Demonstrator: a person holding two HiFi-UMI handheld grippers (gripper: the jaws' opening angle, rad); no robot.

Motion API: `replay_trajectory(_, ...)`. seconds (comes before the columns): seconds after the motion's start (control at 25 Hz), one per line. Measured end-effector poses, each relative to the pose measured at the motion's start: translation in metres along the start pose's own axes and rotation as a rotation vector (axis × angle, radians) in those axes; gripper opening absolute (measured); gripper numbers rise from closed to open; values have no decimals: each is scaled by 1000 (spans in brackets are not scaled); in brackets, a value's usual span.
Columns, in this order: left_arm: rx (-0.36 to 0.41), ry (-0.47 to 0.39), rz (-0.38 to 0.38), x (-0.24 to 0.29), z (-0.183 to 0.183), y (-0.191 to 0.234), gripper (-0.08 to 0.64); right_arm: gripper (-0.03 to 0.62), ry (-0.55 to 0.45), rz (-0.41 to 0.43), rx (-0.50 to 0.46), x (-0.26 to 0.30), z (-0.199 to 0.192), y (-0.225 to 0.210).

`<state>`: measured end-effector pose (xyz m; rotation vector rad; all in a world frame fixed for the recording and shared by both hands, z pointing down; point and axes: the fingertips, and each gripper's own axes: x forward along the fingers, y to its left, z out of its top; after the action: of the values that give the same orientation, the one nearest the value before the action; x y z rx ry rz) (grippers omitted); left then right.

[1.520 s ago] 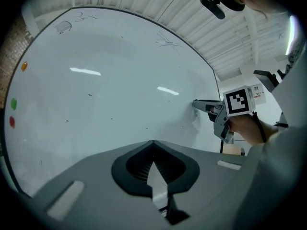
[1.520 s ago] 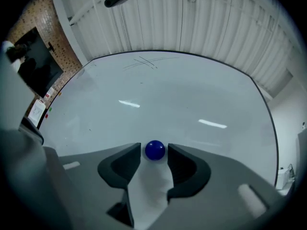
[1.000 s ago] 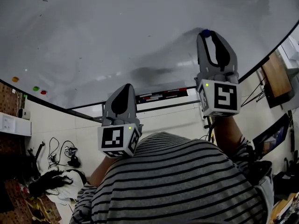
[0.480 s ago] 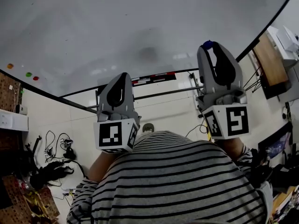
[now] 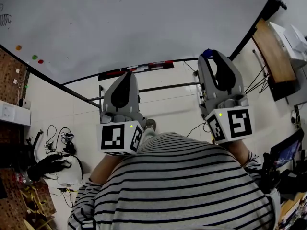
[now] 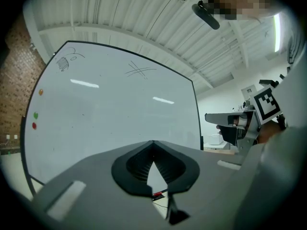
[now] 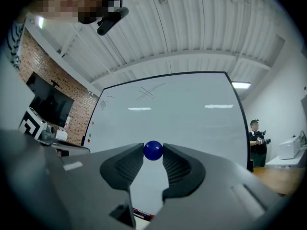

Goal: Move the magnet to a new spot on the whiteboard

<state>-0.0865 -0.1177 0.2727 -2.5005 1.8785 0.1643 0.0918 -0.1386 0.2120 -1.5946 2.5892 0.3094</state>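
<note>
With the blue magnet pinched at the tips of the right gripper, off the whiteboard, the squeeze wants holding steady until it sits flat on a bare patch; the left gripper is clenched on nothing.

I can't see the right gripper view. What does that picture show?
The right hand-held gripper pinches a small blue ball magnet between its jaw tips. Behind it stands a big whiteboard, with a brick wall at left and a person at right.
</note>
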Motion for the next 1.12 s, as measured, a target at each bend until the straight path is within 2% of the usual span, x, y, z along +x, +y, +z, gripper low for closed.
replay_trajectory(0.32, -16, 27, -2, -31, 3, -24, 15, 124, 9, 42, 15, -27, -1, 13)
replay_trajectory(0.52, 21, 11, 16, -38, 8, -24, 15, 124, 1, 40, 25, -32, 2, 18)
replay_trajectory(0.72, 24, 26, 25, -38, 3, -23, 15, 124, -10, 40, 16, -31, 3, 19)
replay_trajectory(0.92, 7, 54, 37, -36, -9, -5, 15, 124, -4, 47, -6, -13, -1, 28)
replay_trajectory(1.12, -18, 72, 32, -14, -16, 21, 15, 124, 3, 47, -56, 28, -2, 27)
